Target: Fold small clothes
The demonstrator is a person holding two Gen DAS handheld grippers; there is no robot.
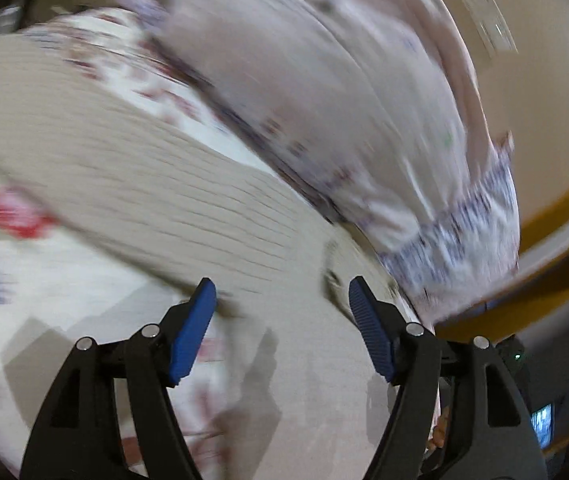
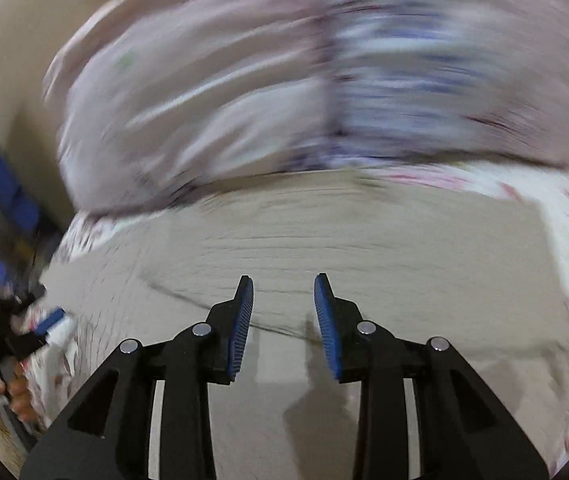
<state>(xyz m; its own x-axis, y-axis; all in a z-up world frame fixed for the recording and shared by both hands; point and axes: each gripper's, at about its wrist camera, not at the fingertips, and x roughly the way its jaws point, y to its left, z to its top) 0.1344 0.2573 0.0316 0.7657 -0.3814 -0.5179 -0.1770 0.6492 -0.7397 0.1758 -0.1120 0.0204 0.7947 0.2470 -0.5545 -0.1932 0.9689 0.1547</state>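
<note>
A flowered bedsheet [image 2: 564, 208] fills both blurred views, a heaped quilt [image 2: 212, 92] across the upper frame. The beige ribbed garment [image 2: 324, 232] lies flat mid-frame, beneath and ahead of both grippers. The left gripper [image 1: 282, 300] gapes wide, empty; the right gripper [image 2: 283, 300] stands partly open, empty.

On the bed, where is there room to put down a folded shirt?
The flat beige ribbed cloth in front of both open grippers is bare, bordered by the flowered sheet. Behind it is crowded: a pile of pink bedding fills that side.
</note>
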